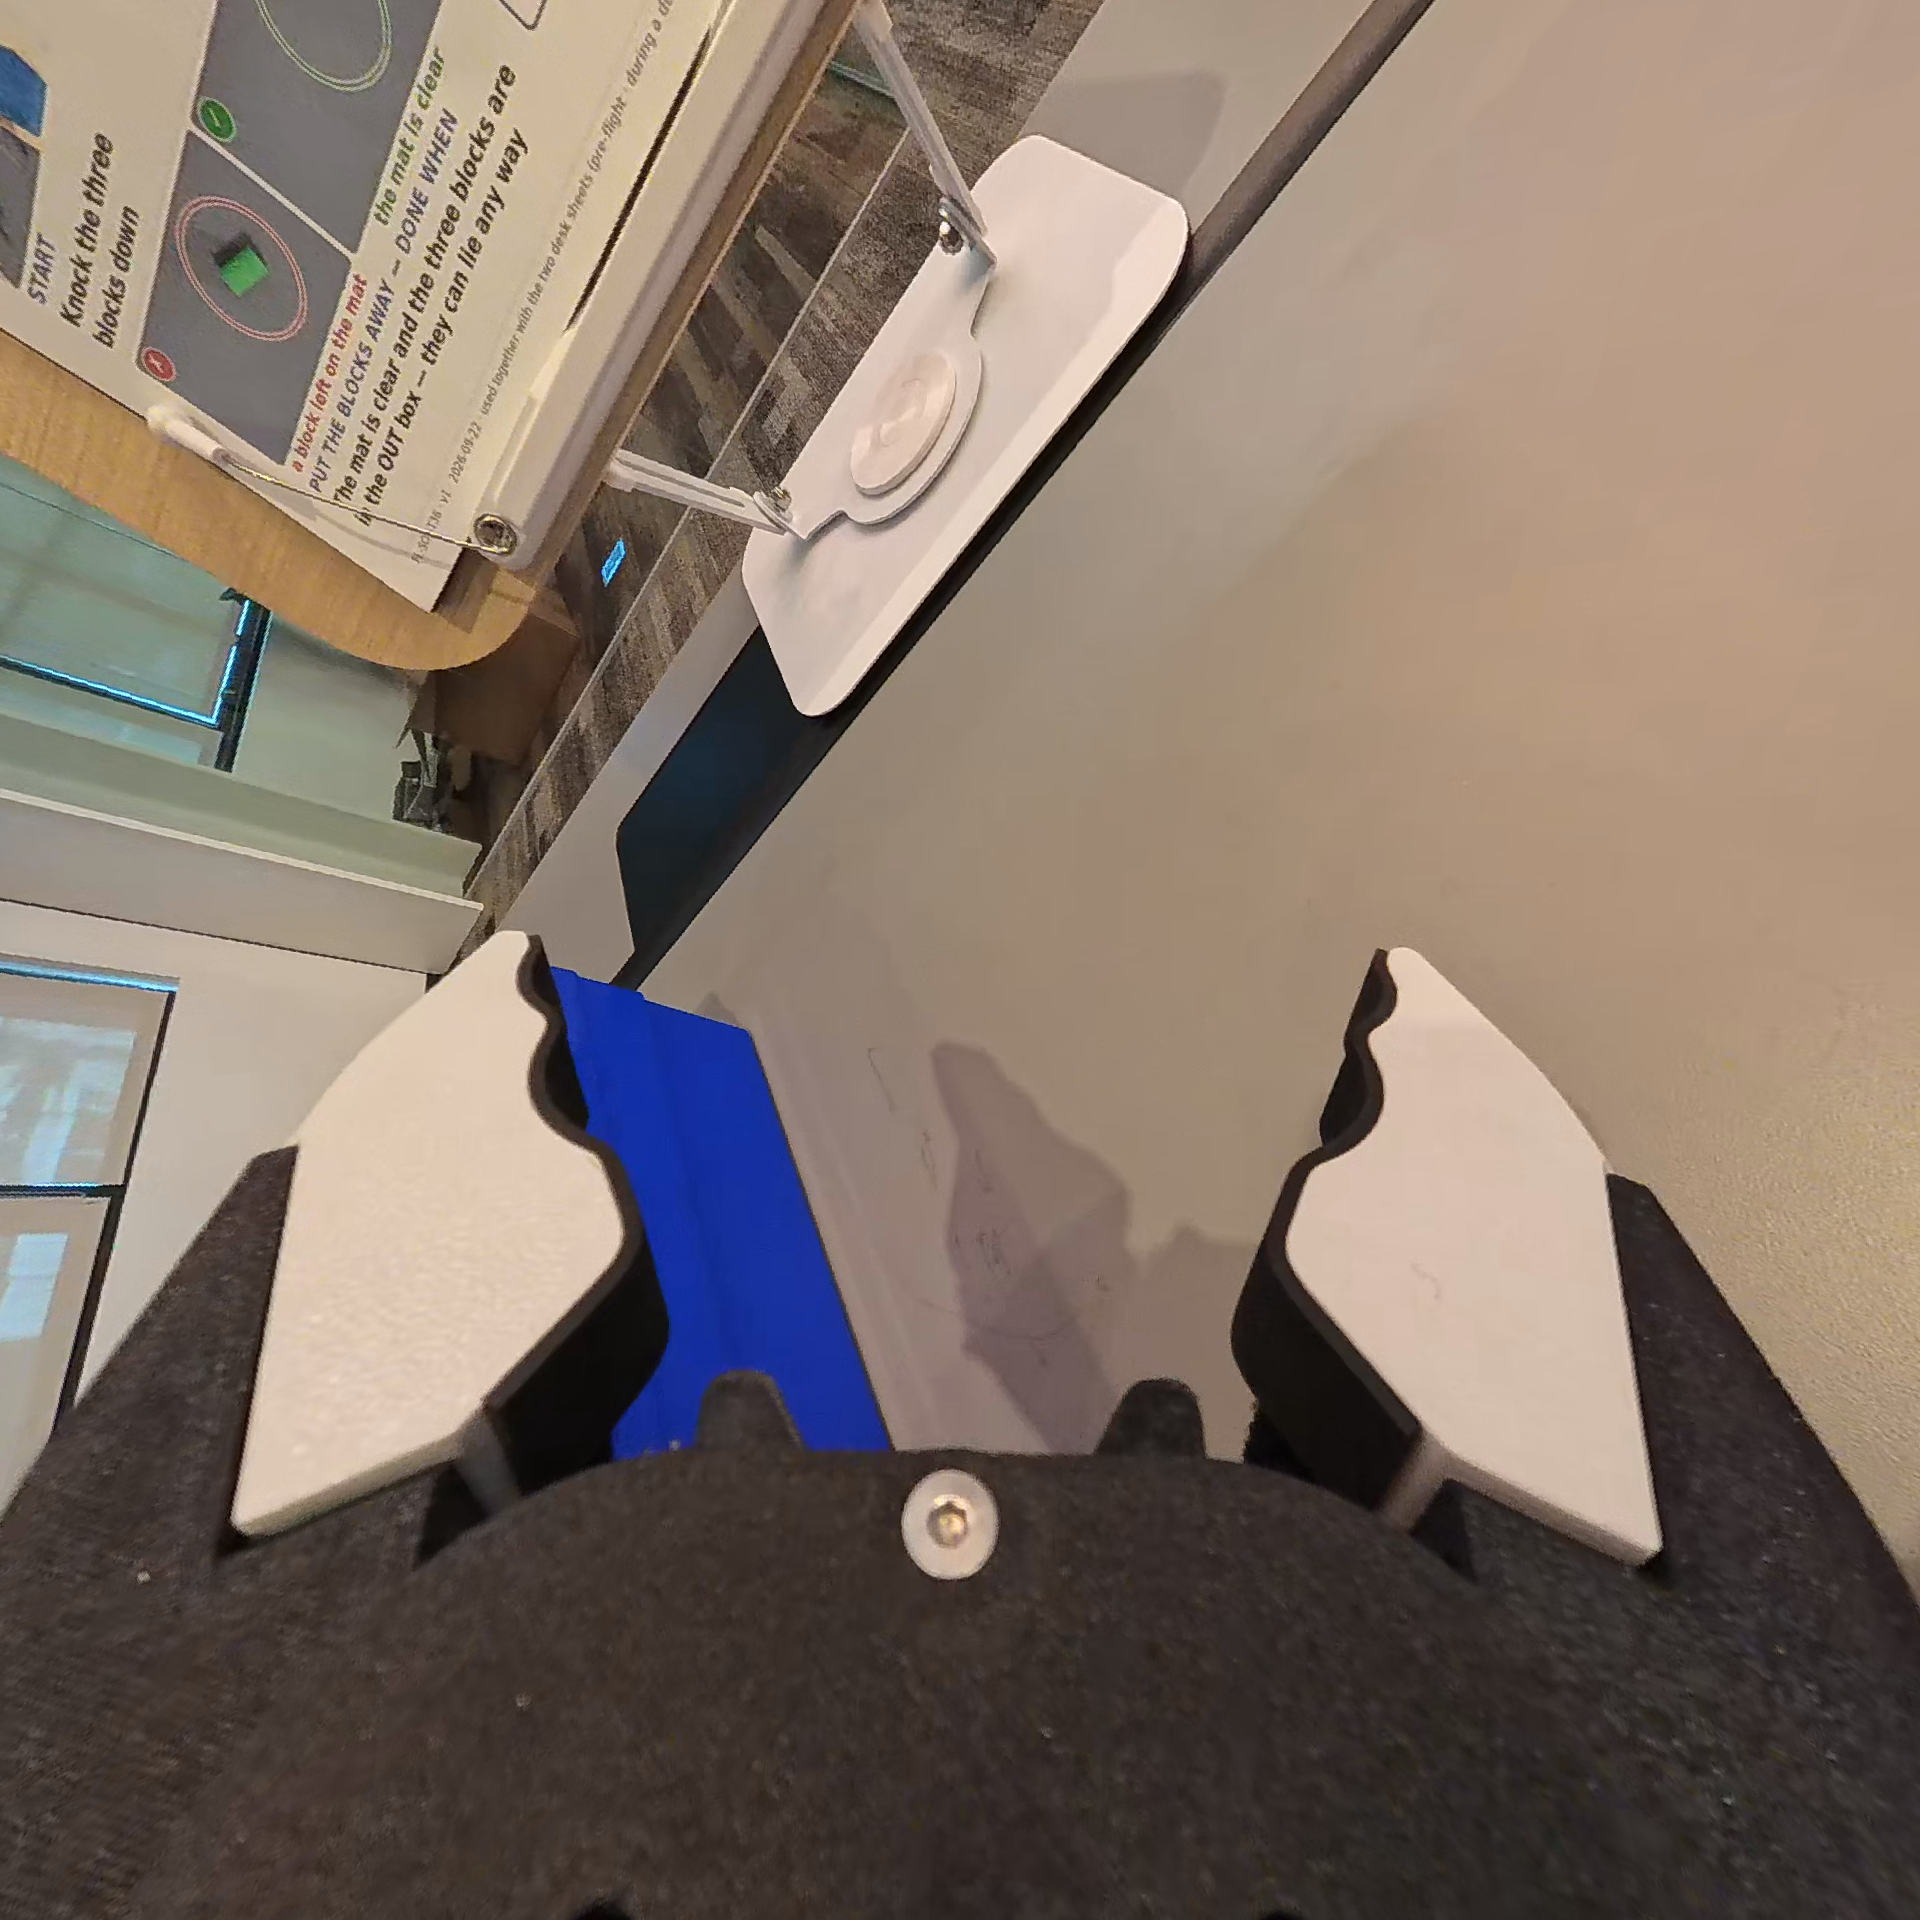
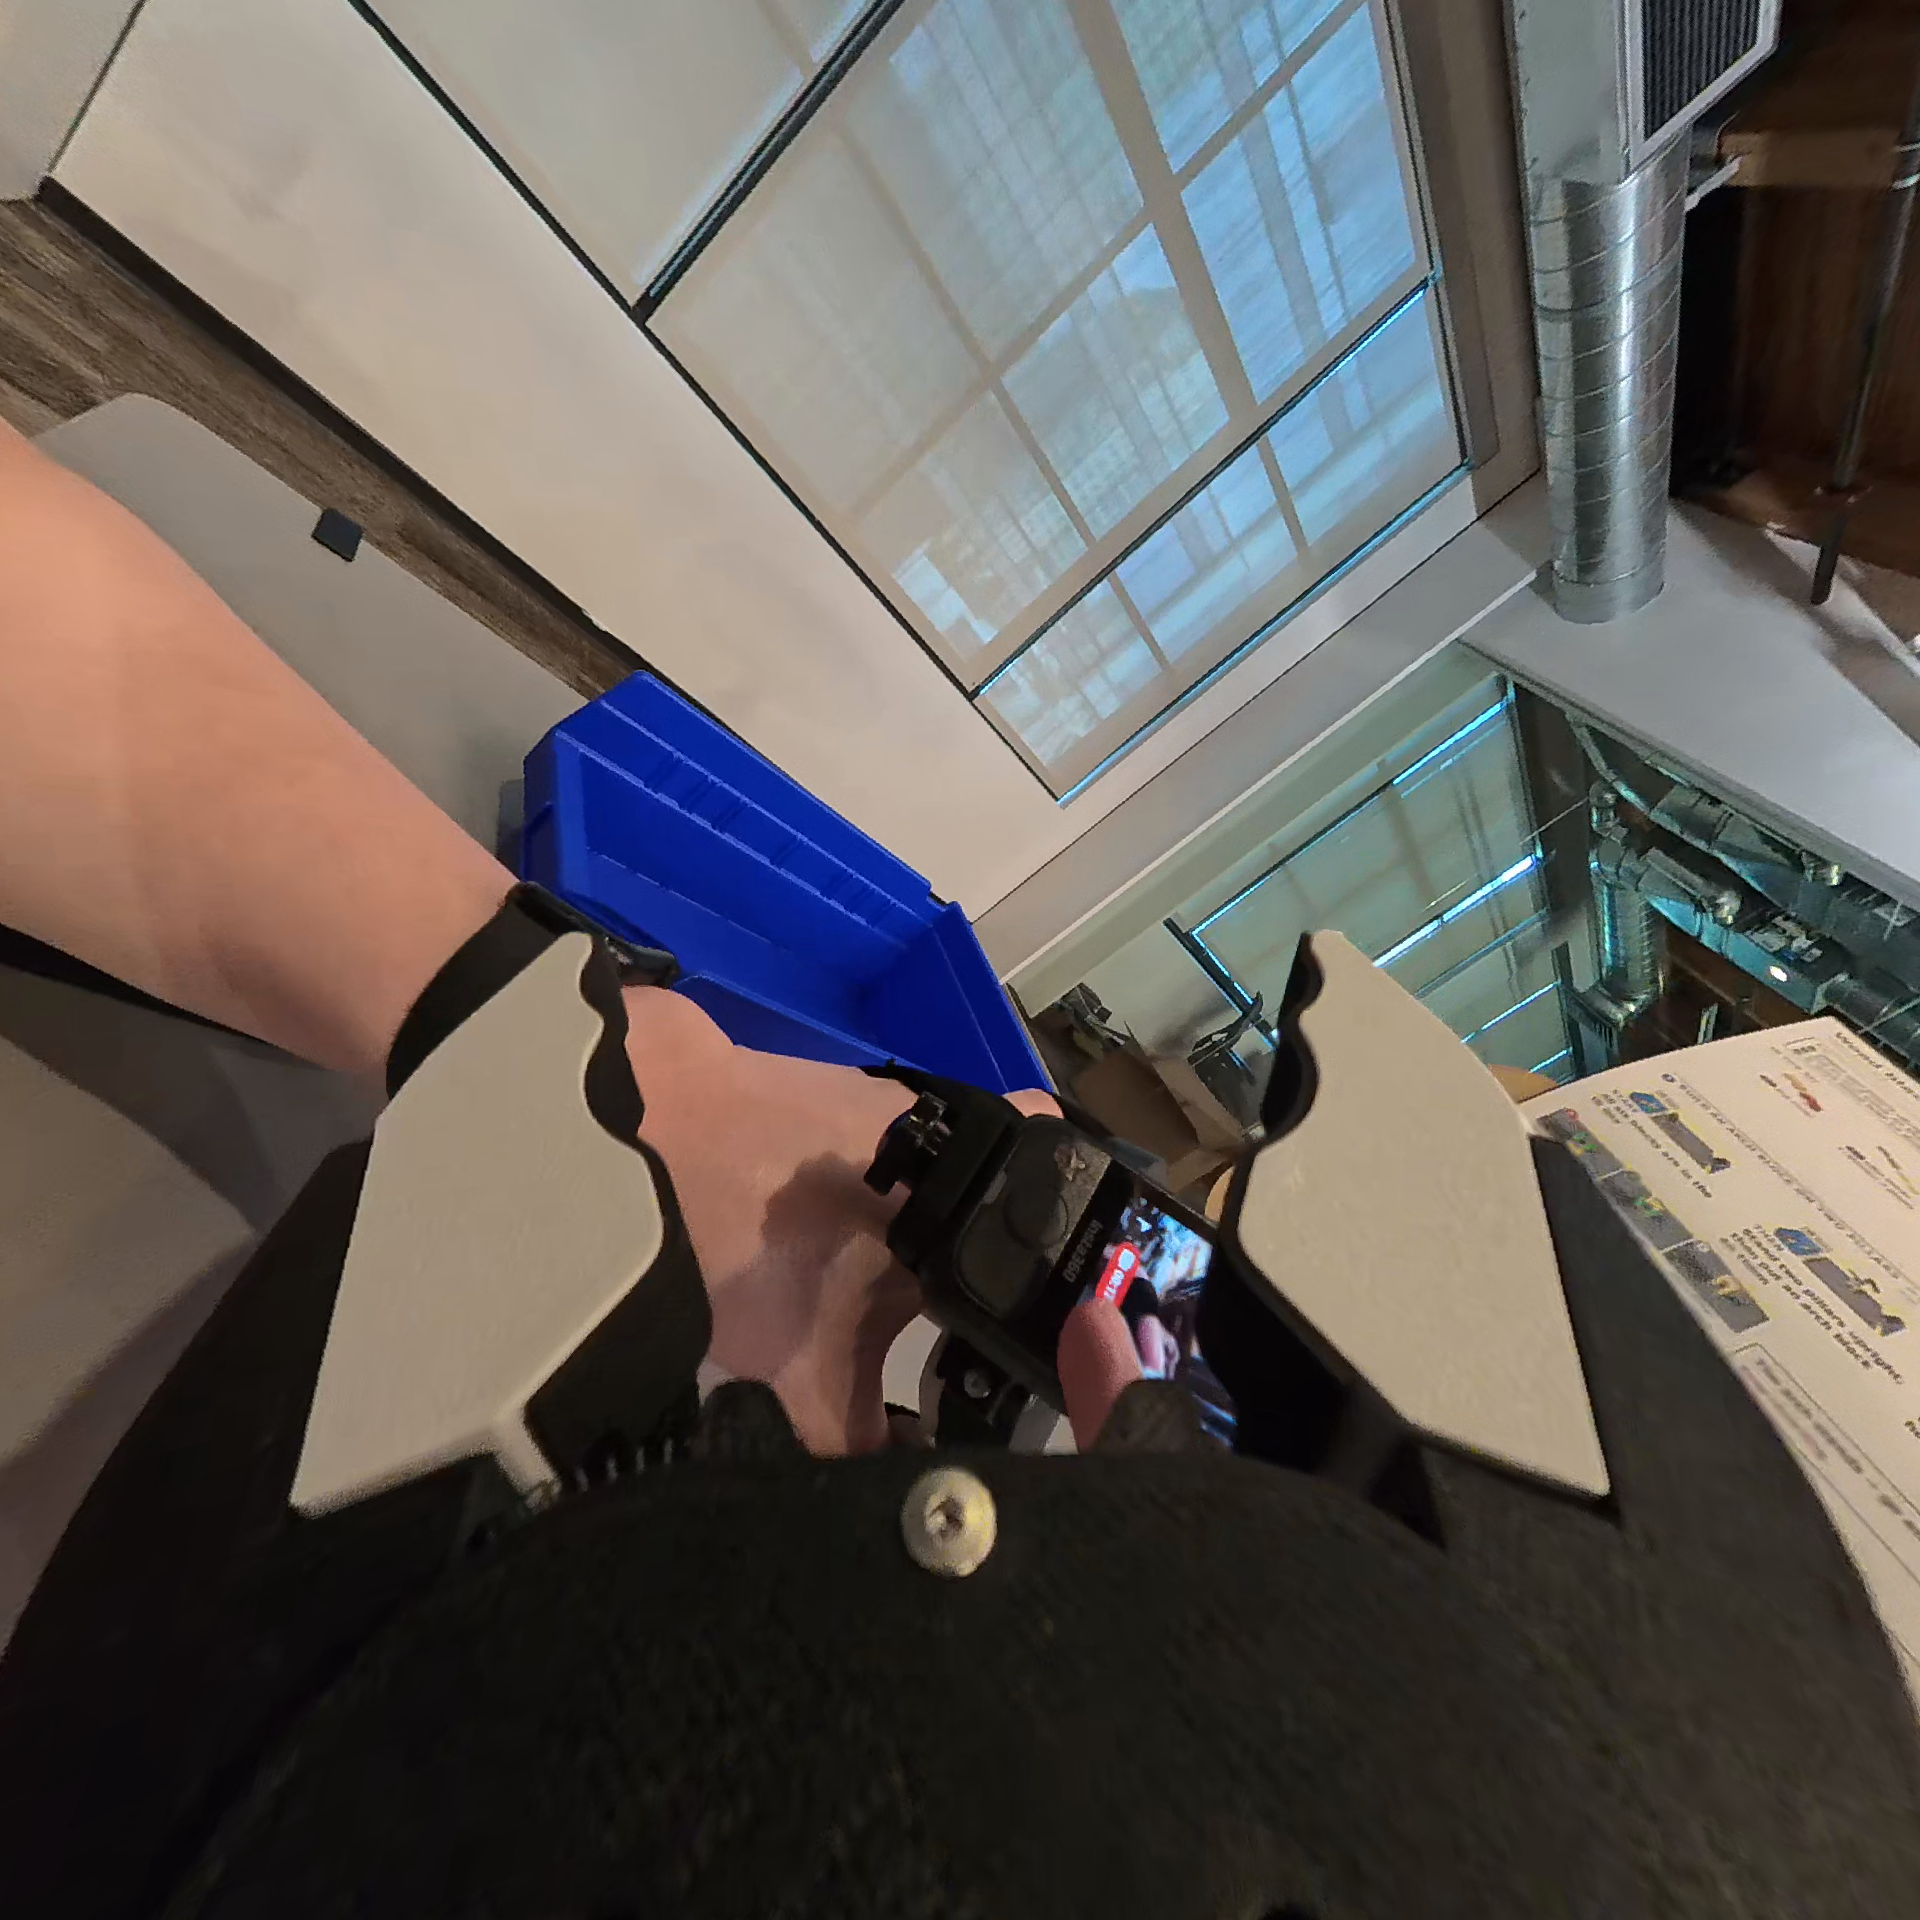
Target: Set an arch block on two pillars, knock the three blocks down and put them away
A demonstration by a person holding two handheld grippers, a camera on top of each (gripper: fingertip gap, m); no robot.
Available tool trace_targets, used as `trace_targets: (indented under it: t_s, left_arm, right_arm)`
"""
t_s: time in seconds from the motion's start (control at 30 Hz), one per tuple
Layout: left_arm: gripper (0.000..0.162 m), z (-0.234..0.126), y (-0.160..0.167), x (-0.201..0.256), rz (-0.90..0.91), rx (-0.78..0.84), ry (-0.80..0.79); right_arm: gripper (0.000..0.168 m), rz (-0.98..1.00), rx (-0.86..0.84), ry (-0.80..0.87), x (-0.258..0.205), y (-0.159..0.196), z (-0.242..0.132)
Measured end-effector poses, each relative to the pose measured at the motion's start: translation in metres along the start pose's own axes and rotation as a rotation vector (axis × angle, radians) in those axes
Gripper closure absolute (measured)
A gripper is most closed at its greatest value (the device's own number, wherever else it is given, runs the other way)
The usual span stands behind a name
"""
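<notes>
No arch block or pillar shows in either view. My left gripper is open and empty, rolled sideways over the grey table, with a blue bin just behind its left finger. My right gripper is open and empty, also rolled sideways. Between its fingers I see a person's hand with a black wrist strap, touching the small camera on the other gripper. The blue bin stands beyond that hand.
A white stand holds an instruction sheet at the table's far edge. Another instruction sheet lies at the right in the right wrist view. A person's forearm crosses the left side. Windows and a metal duct fill the background. The tips of one gripper are about 20 centimetres away from the tips of the other.
</notes>
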State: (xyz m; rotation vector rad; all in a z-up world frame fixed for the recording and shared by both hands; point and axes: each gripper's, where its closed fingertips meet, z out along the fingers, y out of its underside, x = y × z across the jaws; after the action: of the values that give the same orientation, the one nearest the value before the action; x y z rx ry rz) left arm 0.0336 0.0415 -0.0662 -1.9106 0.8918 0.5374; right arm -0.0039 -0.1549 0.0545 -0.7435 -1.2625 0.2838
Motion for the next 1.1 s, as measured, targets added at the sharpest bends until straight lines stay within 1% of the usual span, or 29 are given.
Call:
trace_targets:
  t_s: [0.1, 0.27, 0.53, 0.63, 0.7, 0.77, 0.8, 0.87, 0.9, 0.93, 1.0, 1.03, 1.1]
  left_arm:
    - [0.023, 0.001, 0.002, 0.000, 0.011, -0.013, -0.006]
    - [0.023, 0.002, 0.003, 0.000, 0.014, -0.016, -0.003]
    - [0.023, 0.003, 0.004, 0.001, 0.007, -0.021, 0.008]
    - [0.023, 0.002, 0.001, -0.001, -0.019, 0.001, 0.024]
    - [0.024, -0.002, -0.007, -0.007, -0.095, 0.057, 0.058]
    - [0.024, -0.012, -0.022, -0.023, -0.219, 0.169, 0.080]
    - [0.025, -0.022, -0.033, -0.036, -0.293, 0.262, 0.078]
    - [0.031, -0.055, -0.056, -0.066, -0.399, 0.483, 0.029]
    - [0.032, -0.076, -0.067, -0.077, -0.412, 0.599, -0.003]
    - [0.033, -0.099, -0.078, -0.082, -0.405, 0.712, -0.027]
    - [0.033, -0.144, -0.098, -0.076, -0.343, 0.903, -0.056]
    - [0.032, -0.165, -0.108, -0.063, -0.303, 0.984, -0.036]
    - [0.032, -0.204, -0.123, -0.033, -0.238, 1.128, 0.021]
  right_arm:
    - [0.049, -0.011, -0.049, 0.000, 0.000, 0.010, 0.003]
    - [0.050, -0.006, 0.016, 0.025, 0.007, -0.010, -0.004]
    - [0.050, 0.049, 0.016, 0.063, 0.025, -0.011, -0.010]
    - [0.050, 0.071, 0.012, 0.109, 0.044, -0.008, -0.016]
    - [0.050, 0.134, 0.008, 0.175, 0.072, 0.000, -0.027]
    - [0.050, 0.238, -0.009, 0.284, 0.112, 0.018, -0.045]
    - [0.051, 0.312, -0.024, 0.351, 0.134, 0.033, -0.056]
    - [0.050, 0.489, -0.112, 0.482, 0.171, 0.076, -0.080]
    - [0.051, 0.566, -0.199, 0.542, 0.183, 0.105, -0.091]
    - [0.051, 0.623, -0.310, 0.585, 0.187, 0.135, -0.101]
    - [0.051, 0.687, -0.550, 0.602, 0.177, 0.191, -0.113]
    - [0.050, 0.704, -0.672, 0.593, 0.166, 0.216, -0.116]
    - [0.050, 0.704, -0.881, 0.515, 0.136, 0.252, -0.116]
